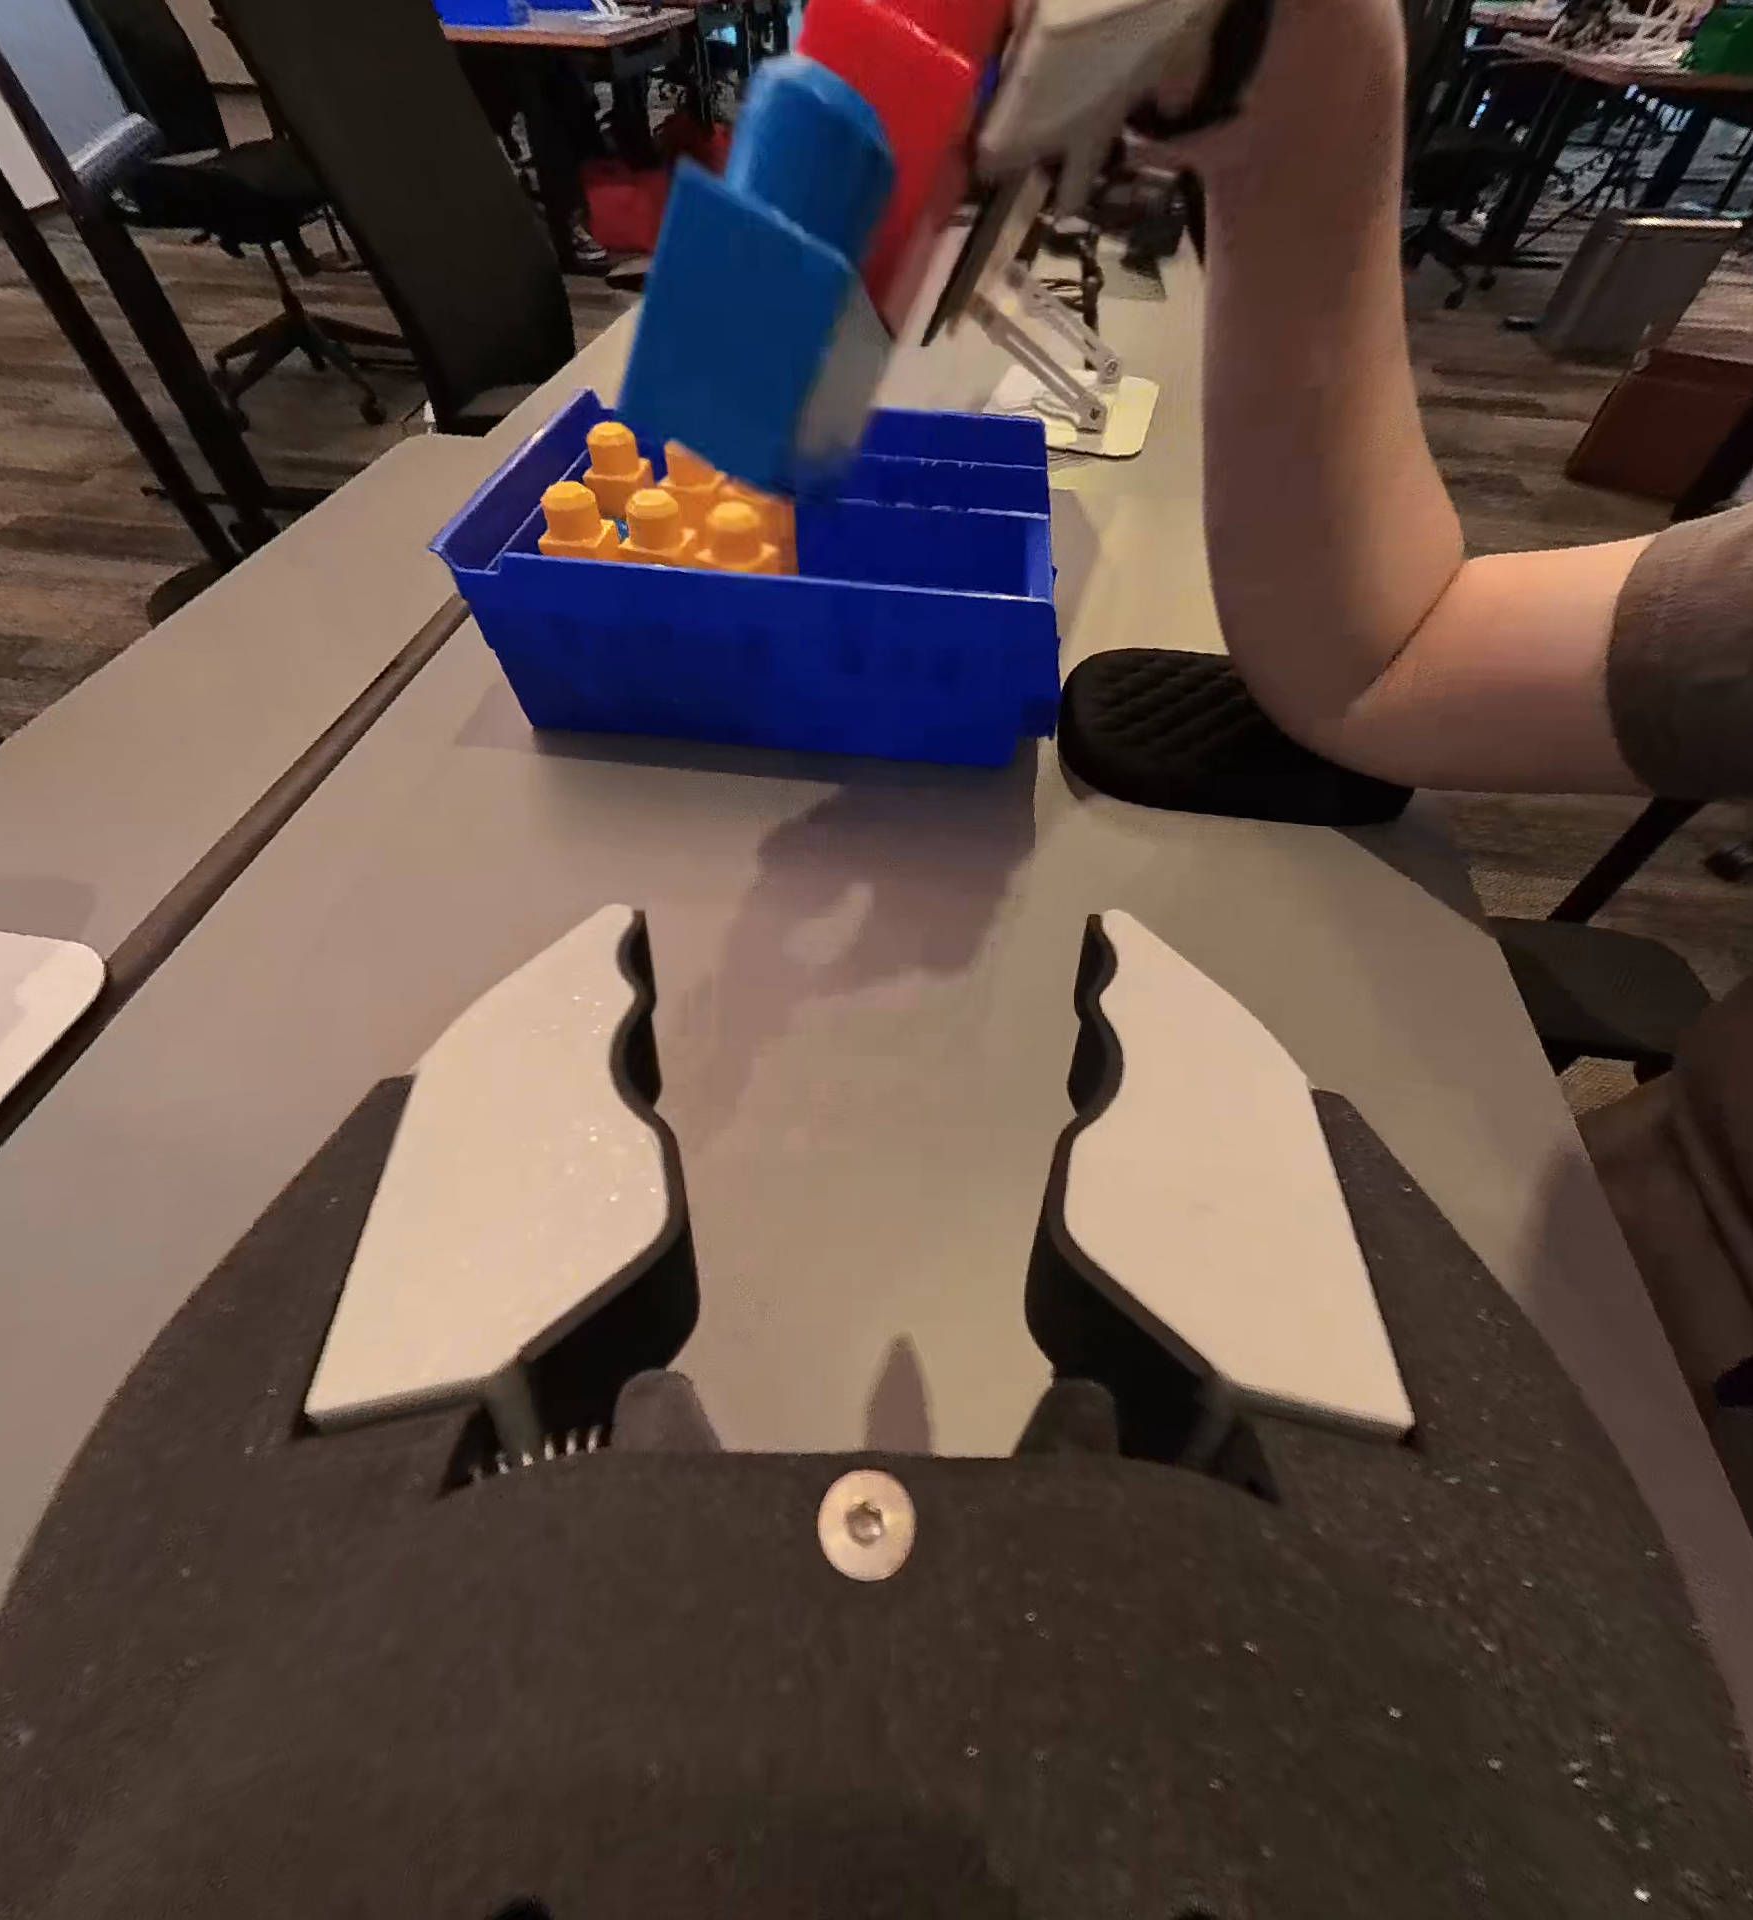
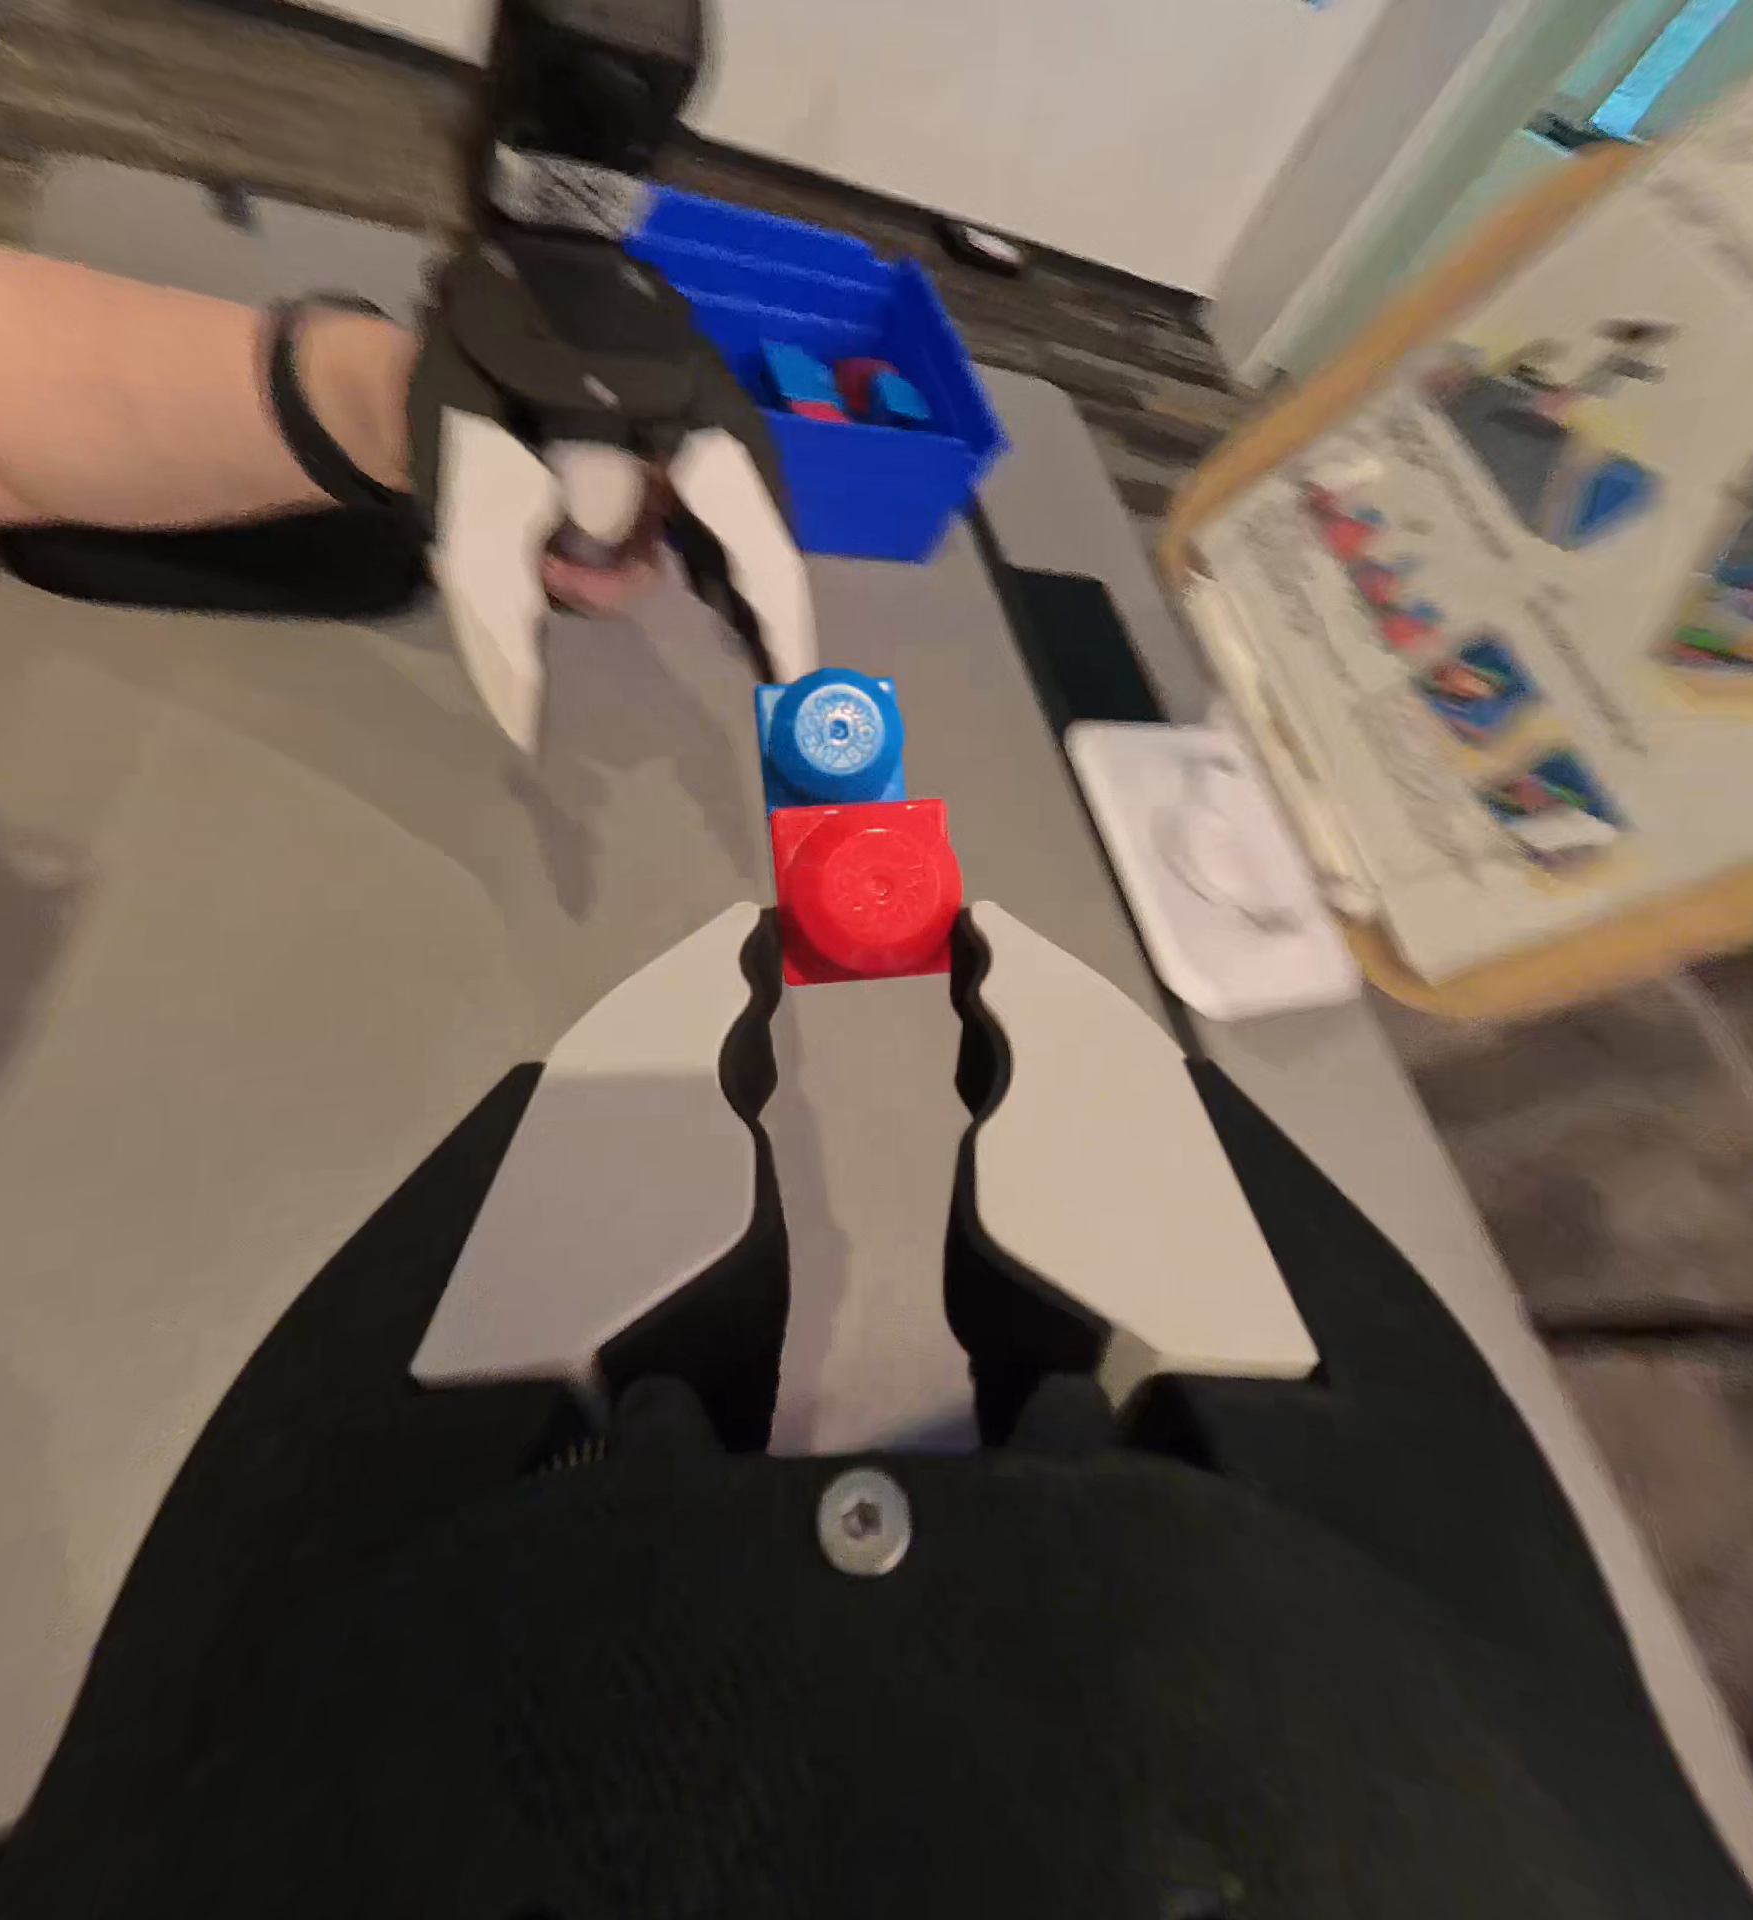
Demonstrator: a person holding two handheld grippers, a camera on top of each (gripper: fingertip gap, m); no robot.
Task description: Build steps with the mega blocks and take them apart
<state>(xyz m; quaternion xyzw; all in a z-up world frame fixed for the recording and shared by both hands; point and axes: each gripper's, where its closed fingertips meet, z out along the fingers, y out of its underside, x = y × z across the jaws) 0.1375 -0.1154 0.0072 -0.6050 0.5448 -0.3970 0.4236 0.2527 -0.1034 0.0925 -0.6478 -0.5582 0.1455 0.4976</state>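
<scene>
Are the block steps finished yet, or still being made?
A small red-and-blue stack is joined, held in the air by the right gripper. The left gripper is open and empty. Orange blocks still sit in the blue bin, so more remains.

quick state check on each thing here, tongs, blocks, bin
left tongs: open, empty, over the table
right tongs: shut on red block
red block: gripped, held in the air
blue block: joined to the red block, lifted with it
orange blocks: resting in the bin
blue bin: upright on the table, open top
</scene>
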